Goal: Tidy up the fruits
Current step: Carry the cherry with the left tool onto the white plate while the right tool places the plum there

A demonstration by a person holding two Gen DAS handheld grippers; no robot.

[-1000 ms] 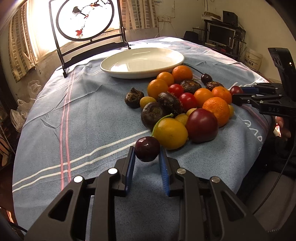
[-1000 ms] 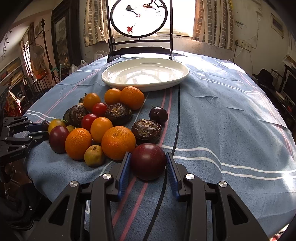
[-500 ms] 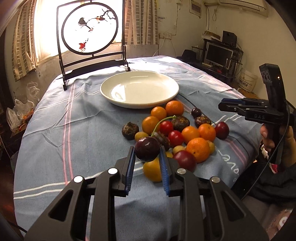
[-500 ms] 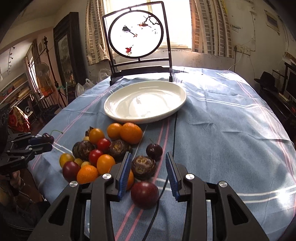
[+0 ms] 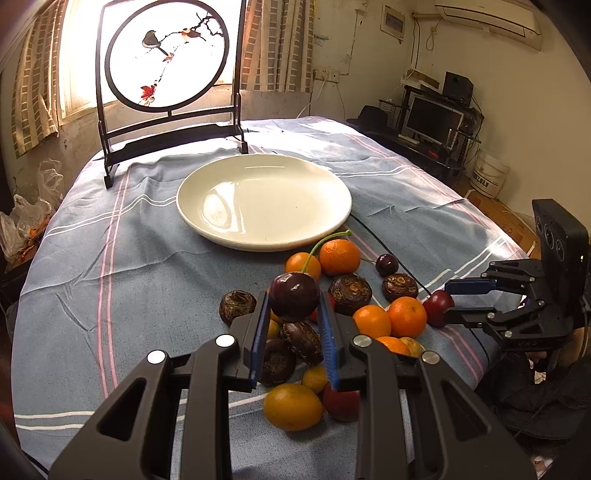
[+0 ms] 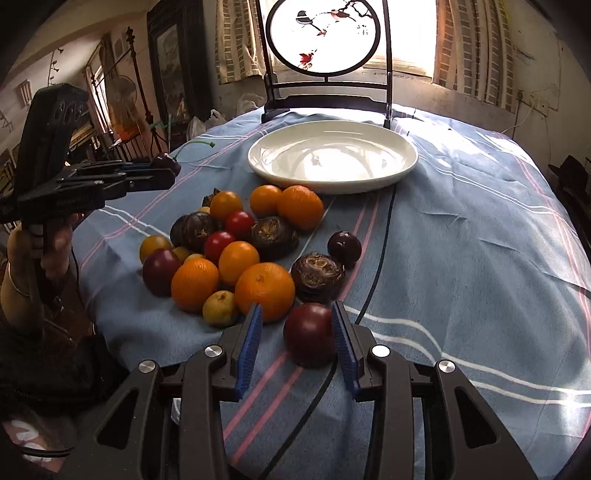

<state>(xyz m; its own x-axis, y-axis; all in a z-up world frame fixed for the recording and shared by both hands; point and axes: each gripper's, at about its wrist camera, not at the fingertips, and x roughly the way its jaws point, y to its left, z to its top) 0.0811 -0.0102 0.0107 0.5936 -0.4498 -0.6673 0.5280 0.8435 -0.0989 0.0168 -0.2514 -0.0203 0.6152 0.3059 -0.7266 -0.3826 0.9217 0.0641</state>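
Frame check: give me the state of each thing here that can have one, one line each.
Left gripper: shut on the cherry, lifted off the cloth.
Right gripper: open around the plum; one of its fingers seems to touch it.
Plum: resting on the cloth.
Plate: empty.
Fruit pile: loose on the cloth, none on the plate.

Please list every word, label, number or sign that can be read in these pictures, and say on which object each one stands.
None can be read with certainty.
White bucket on the floor by the desk: a dark printed label, too small to read.
Right gripper body, seen from the left wrist camera: embossed marks, too dark and blurred.
Left gripper body, seen from the right wrist camera: faint marks, blurred.
Round painted screen: small marks beside the branch, too small.
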